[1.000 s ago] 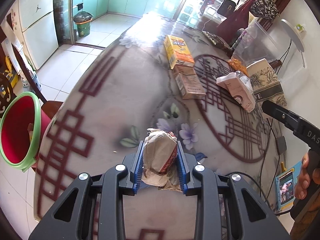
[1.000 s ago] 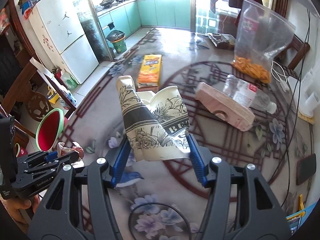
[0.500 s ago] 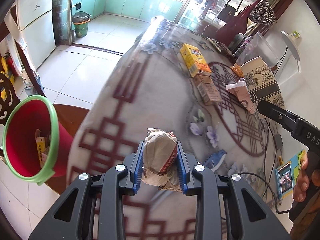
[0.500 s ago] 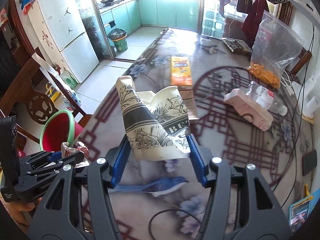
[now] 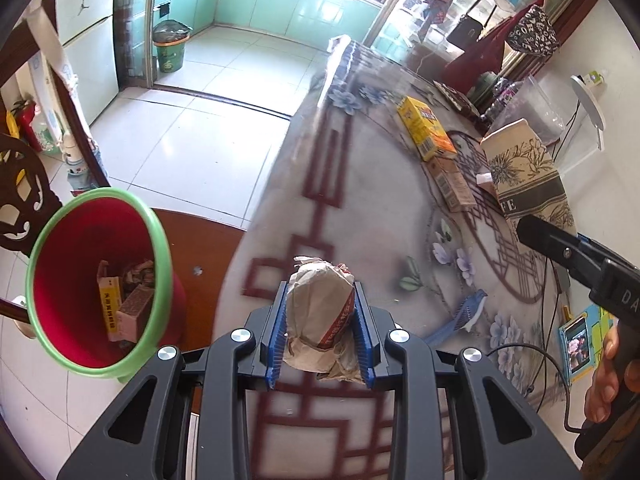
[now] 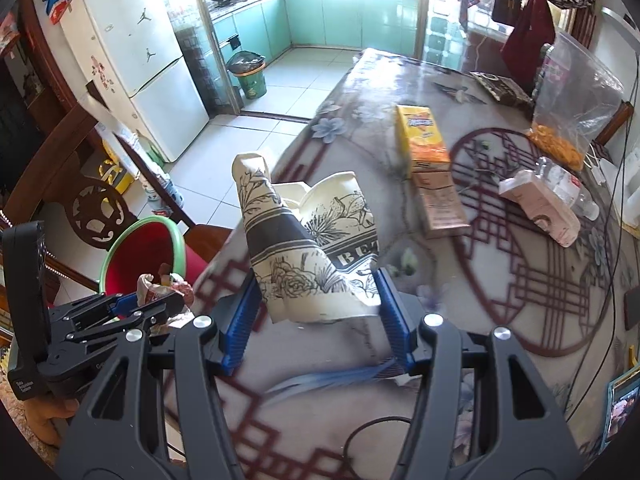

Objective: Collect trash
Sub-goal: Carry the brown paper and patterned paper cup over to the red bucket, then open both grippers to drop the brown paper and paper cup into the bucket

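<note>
My left gripper (image 5: 320,332) is shut on a crumpled brown paper wrapper (image 5: 320,320) and holds it above the table's left edge. The red bin with a green rim (image 5: 96,280) stands on the floor to the left, with boxes inside. My right gripper (image 6: 316,316) is shut on a crushed paper cup with floral print (image 6: 304,248), above the table. The left gripper (image 6: 120,316) shows at lower left of the right wrist view, with the bin (image 6: 148,252) beyond it. The cup (image 5: 524,176) shows at the right of the left wrist view.
On the table (image 6: 500,280) lie a yellow-orange box (image 6: 422,136), a brown box (image 6: 440,208), a pink tissue pack (image 6: 540,212), a plastic bottle (image 6: 568,184) and a clear bag of snacks (image 6: 576,96). A dark wooden chair (image 5: 24,192) stands by the bin. Cables (image 5: 532,364) lie at the table's right.
Both grippers have moved left toward the table's edge, still holding their trash. The red bin is now closer and more of its inside shows.
</note>
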Demonstrator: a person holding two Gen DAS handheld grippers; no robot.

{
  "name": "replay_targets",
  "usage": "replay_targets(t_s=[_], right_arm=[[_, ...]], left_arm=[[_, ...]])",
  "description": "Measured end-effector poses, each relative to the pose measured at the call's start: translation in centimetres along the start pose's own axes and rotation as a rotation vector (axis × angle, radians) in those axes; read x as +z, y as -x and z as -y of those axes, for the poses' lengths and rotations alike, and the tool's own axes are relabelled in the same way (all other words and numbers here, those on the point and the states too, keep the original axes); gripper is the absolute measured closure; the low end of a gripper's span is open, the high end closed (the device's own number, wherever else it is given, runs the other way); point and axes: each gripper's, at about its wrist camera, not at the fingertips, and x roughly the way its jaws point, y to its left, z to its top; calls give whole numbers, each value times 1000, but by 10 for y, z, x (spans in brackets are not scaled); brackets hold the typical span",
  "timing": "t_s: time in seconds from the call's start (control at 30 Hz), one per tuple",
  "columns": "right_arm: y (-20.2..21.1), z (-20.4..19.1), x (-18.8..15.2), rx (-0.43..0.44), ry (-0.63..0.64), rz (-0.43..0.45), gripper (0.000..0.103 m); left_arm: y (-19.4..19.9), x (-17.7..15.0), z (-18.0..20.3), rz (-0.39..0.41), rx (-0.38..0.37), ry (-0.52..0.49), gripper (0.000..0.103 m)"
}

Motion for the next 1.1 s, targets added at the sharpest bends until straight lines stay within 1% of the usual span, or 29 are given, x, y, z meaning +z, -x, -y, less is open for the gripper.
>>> replay_targets(t_s=[0.13, 0.23, 0.63, 0.73, 0.9, 1.1], right_arm=[[-1, -17, 3, 5, 18, 2, 48], [-1, -33, 5, 15, 42, 6, 48], [-8, -87, 17, 74, 118, 13, 47], [-11, -99, 21, 92, 135, 15, 47], [-16, -123, 28, 120, 169, 14, 47], [-31, -149, 30, 152, 209, -18, 47]], left_arm=[[11, 0, -19, 27, 12, 22, 76], [18, -1, -37, 40, 27, 57, 76], [46, -6, -101, 102, 116, 172, 76], [47, -8, -117, 107, 146, 199, 76], [47, -12, -142, 91, 177, 250, 76], [48, -13, -166, 94, 222, 285, 75]])
